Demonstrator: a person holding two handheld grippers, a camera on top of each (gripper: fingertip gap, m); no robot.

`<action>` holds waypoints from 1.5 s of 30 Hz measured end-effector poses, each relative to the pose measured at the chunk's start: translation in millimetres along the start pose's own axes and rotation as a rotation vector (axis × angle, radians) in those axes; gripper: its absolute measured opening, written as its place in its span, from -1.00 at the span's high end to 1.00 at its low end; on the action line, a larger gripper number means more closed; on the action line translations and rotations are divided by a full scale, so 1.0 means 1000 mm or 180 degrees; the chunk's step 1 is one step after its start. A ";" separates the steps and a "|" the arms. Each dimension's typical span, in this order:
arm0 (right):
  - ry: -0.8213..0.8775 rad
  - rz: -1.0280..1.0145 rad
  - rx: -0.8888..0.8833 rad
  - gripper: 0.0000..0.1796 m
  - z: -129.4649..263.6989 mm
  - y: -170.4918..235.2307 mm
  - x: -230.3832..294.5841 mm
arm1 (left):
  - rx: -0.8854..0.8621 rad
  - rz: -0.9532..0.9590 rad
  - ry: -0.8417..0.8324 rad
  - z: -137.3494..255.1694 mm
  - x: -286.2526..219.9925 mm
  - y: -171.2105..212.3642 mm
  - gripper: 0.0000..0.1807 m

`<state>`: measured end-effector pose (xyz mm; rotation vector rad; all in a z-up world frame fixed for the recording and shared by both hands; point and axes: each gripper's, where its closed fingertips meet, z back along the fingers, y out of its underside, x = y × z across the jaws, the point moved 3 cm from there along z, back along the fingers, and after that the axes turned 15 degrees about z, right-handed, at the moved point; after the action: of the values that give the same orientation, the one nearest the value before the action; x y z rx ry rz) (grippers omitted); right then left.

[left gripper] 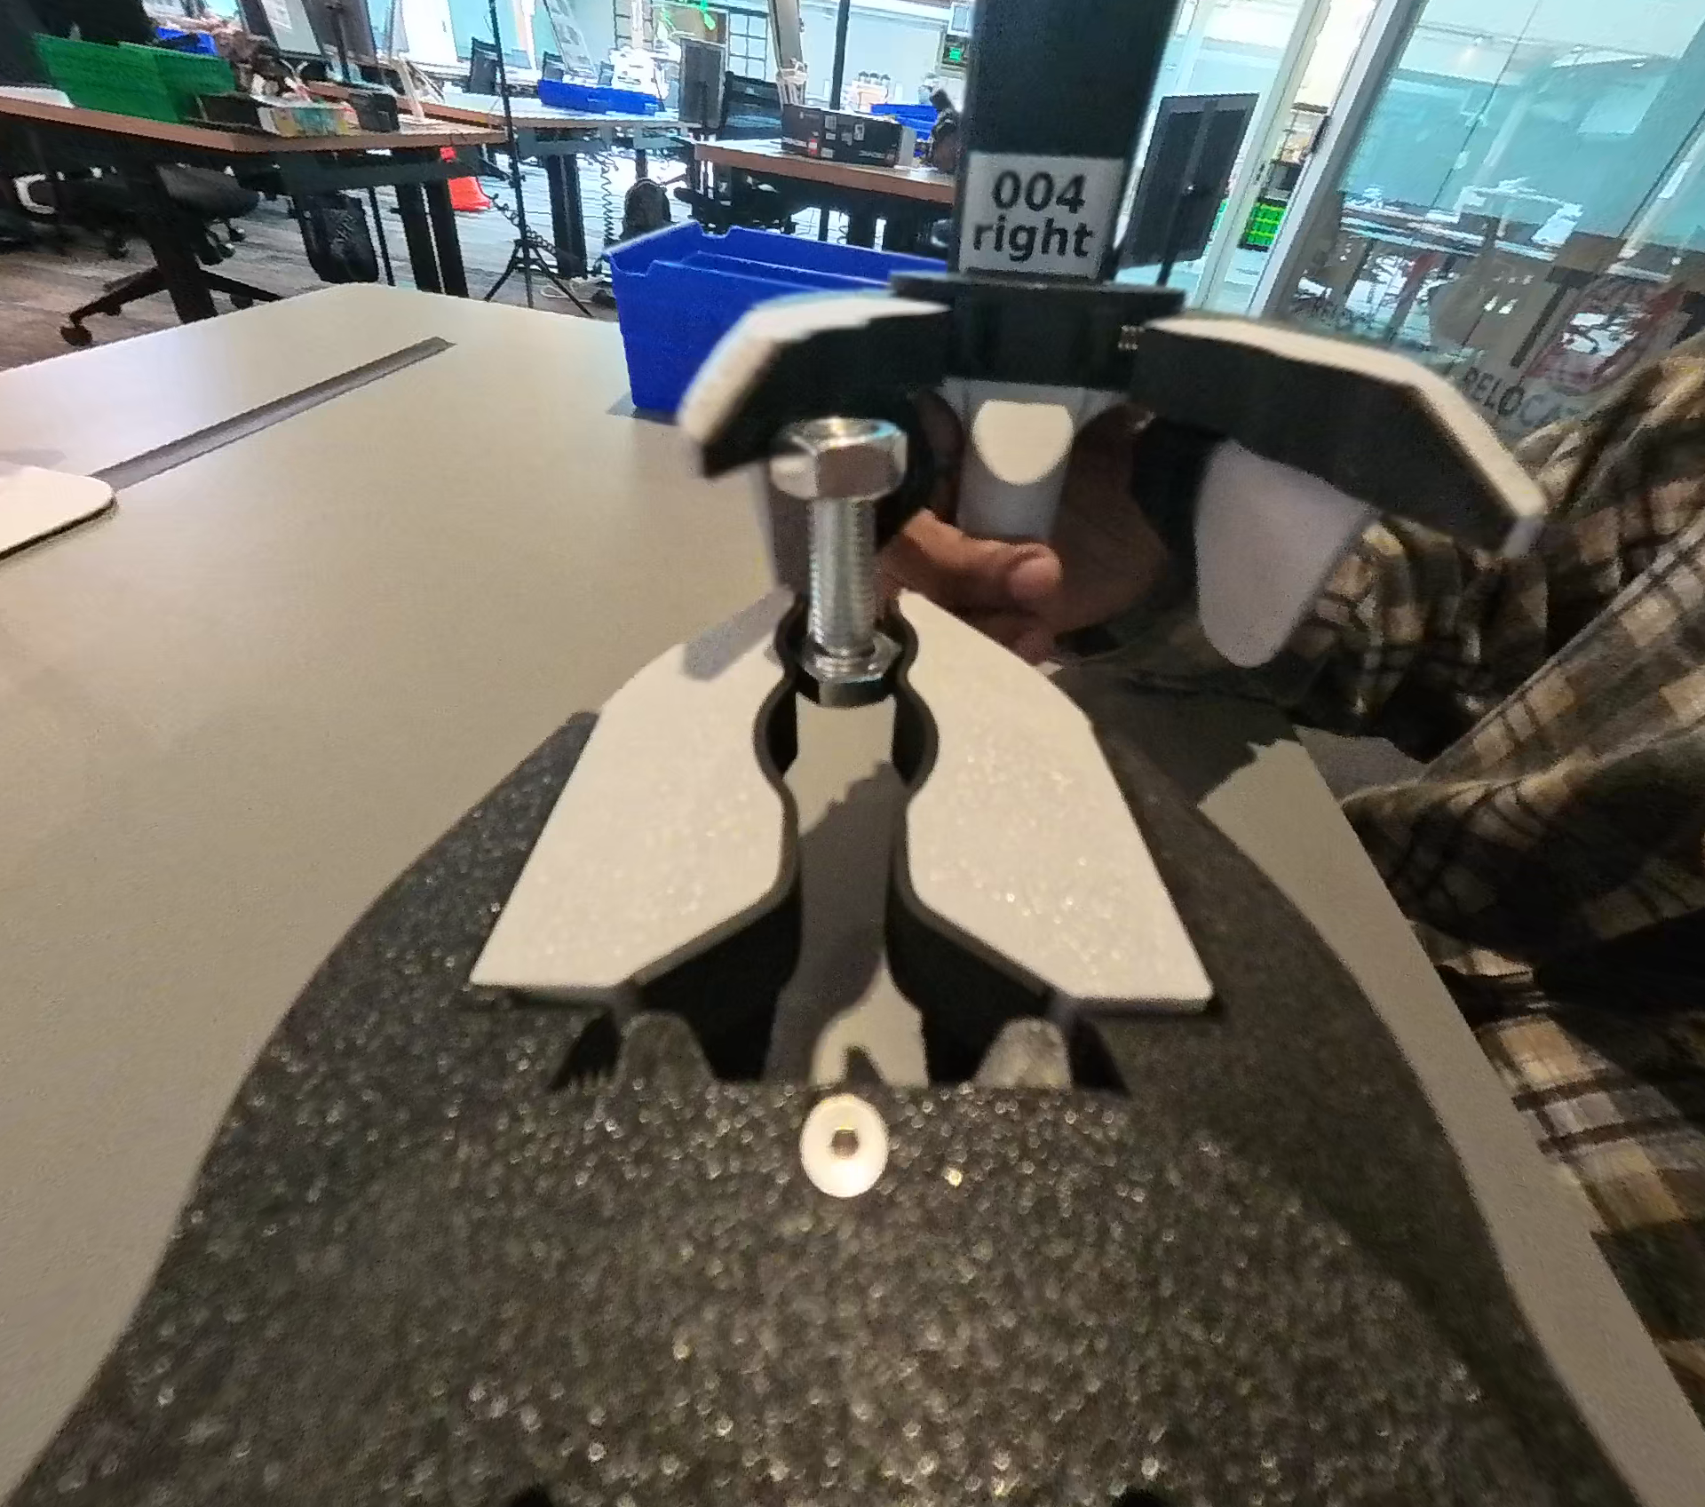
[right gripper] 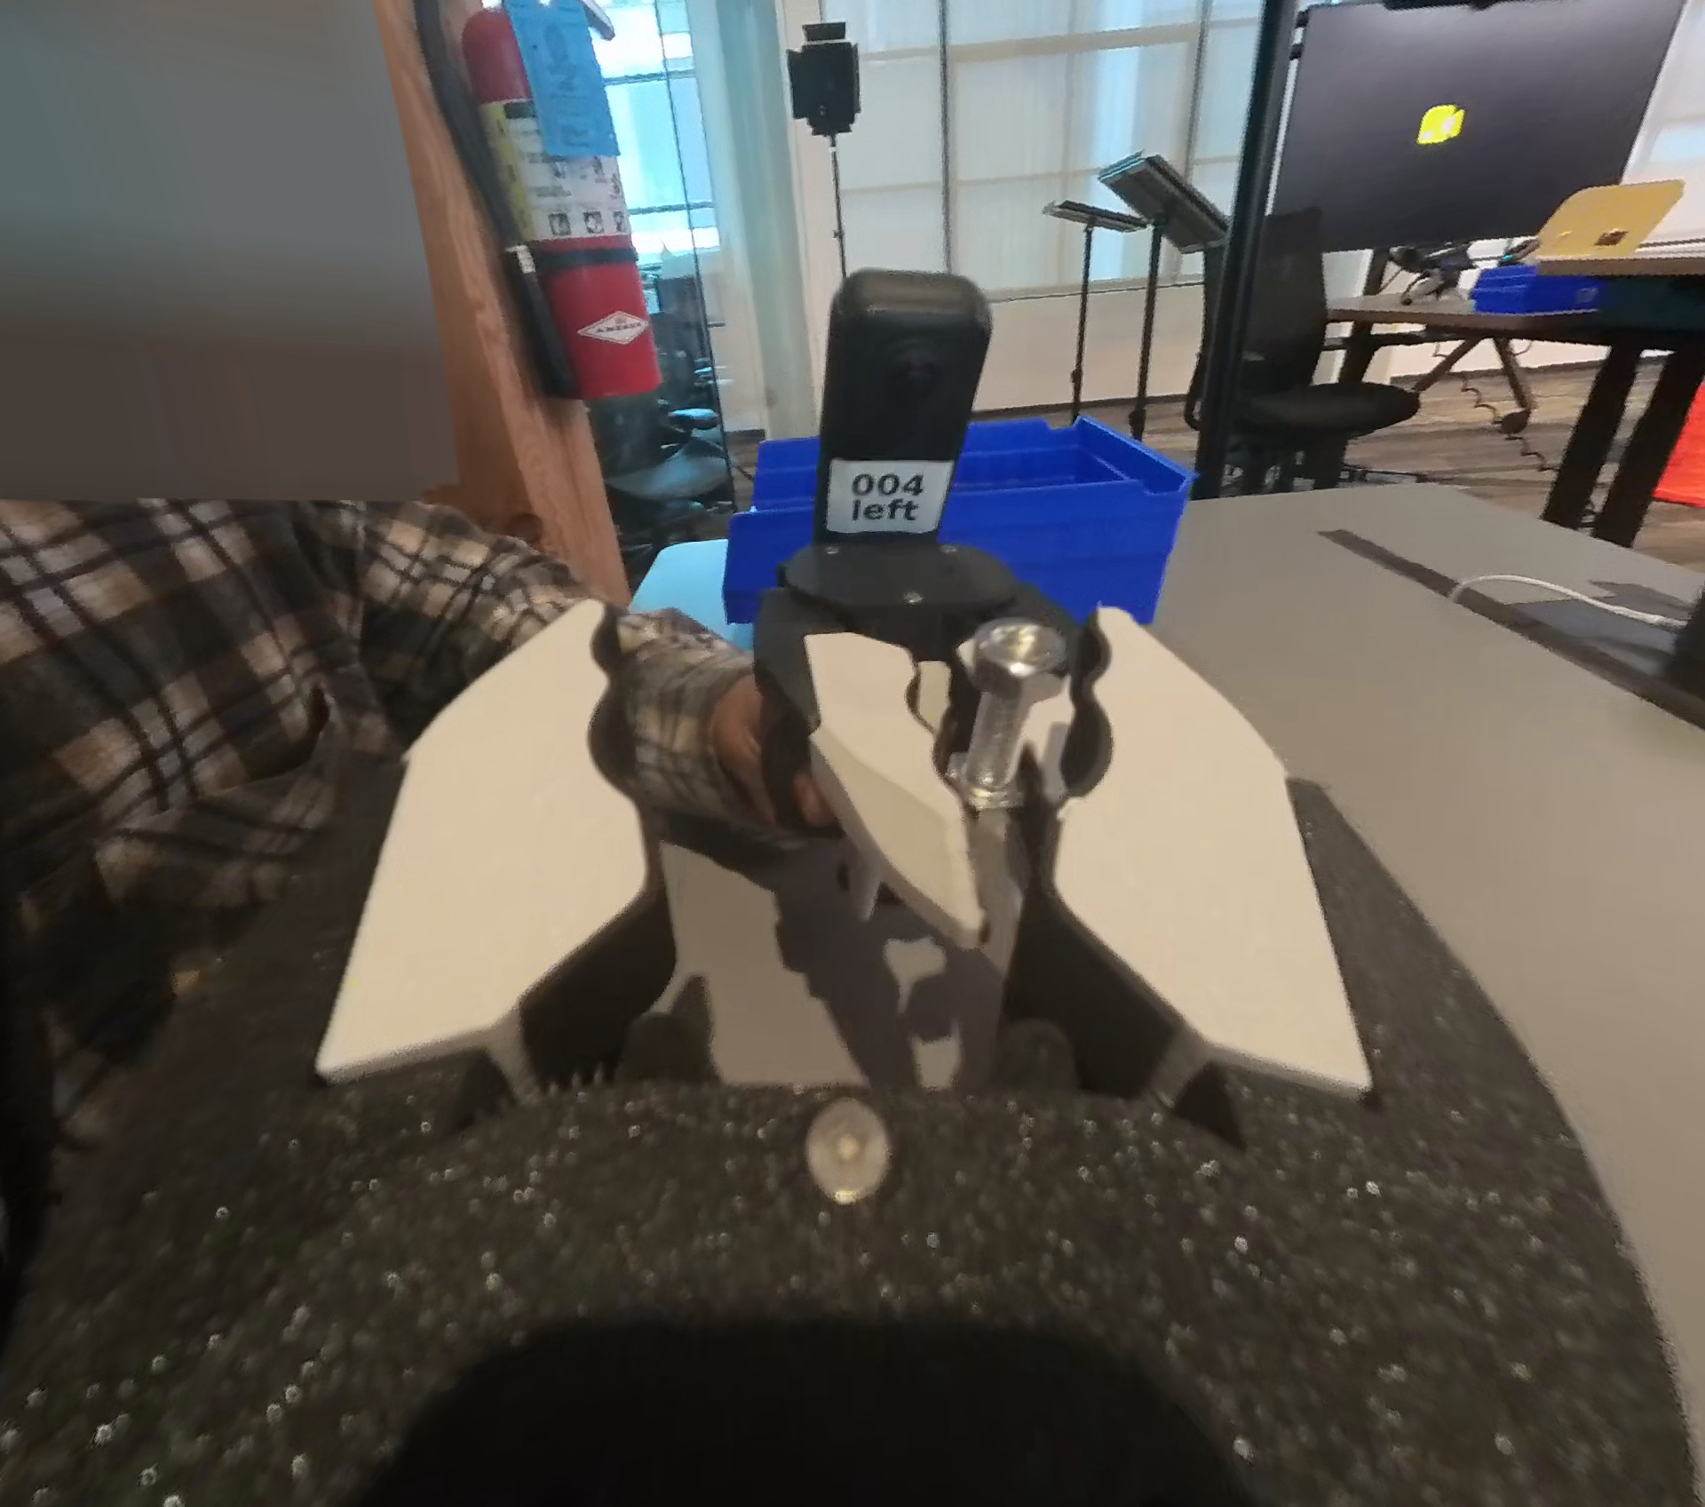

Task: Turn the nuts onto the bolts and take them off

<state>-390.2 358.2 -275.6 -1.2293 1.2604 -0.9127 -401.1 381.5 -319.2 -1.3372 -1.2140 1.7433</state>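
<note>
The left gripper (left gripper: 844,665) is closed on a silver hexagonal steel nut (left gripper: 841,677) at the tip of an upright silver hex-head bolt (left gripper: 838,540). The right gripper (right gripper: 849,688) is spread wide, one finger beside the bolt head; threading seems barely begun.

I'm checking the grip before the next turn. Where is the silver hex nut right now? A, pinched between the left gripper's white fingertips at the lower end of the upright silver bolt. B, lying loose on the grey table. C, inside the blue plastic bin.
A: the silver hex nut sits clamped at the left gripper tips, around the silver bolt shank.
</note>
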 end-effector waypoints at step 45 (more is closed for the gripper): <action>0.0279 0.0019 0.0080 -0.16 -0.007 0.003 0.006 | 0.0113 -0.0061 -0.0174 0.001 0.002 0.002 0.83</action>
<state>-396.8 352.1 -278.8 -1.1760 1.3171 -0.9844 -402.4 381.8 -321.8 -1.2609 -1.2161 1.7903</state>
